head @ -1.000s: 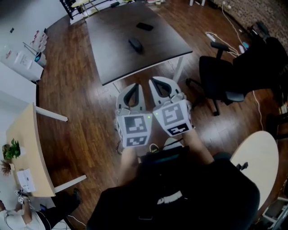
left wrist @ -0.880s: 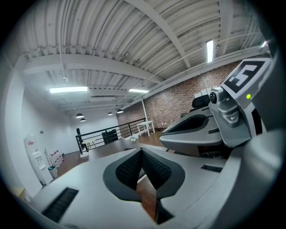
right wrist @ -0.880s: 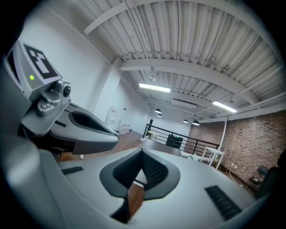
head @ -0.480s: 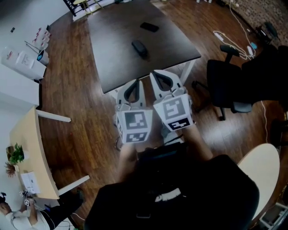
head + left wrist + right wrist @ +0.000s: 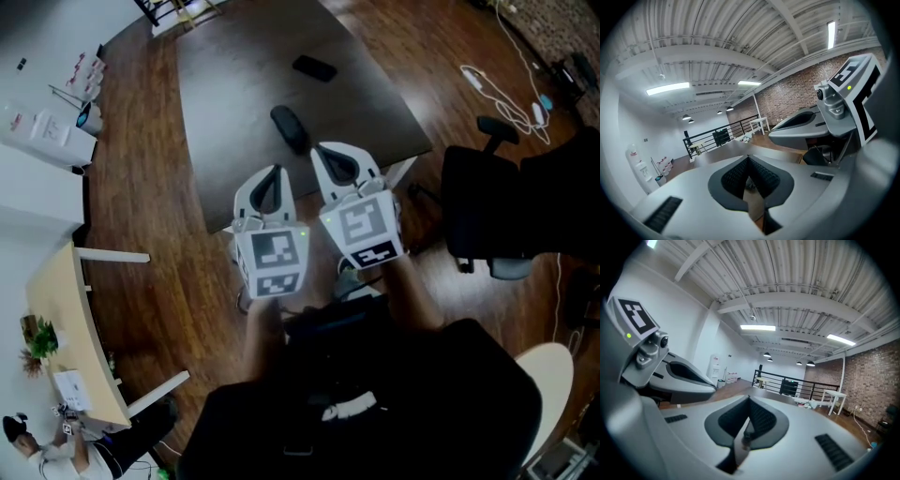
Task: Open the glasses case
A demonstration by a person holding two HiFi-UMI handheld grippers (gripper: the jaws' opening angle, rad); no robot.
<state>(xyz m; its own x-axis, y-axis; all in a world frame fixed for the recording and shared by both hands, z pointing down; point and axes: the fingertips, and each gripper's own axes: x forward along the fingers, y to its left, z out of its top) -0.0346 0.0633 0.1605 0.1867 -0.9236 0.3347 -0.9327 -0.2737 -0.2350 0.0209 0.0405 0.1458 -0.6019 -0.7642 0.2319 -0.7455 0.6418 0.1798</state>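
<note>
Holding a gripper in each hand, a person stands at the near edge of a dark worktop (image 5: 234, 103). The left gripper (image 5: 273, 174) and the right gripper (image 5: 325, 152) sit side by side, both pointing across it. Each pair of fingers (image 5: 733, 176) is pressed together with nothing between. The glasses case (image 5: 290, 128), dark and oblong, lies closed on the worktop just beyond the tips, untouched. A flat dark object (image 5: 315, 67) lies farther back.

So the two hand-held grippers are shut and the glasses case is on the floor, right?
Not quite. The glasses case lies on the dark table, not the floor; the head view shows it. The left hand-held gripper and right hand-held gripper are indeed shut.
</note>
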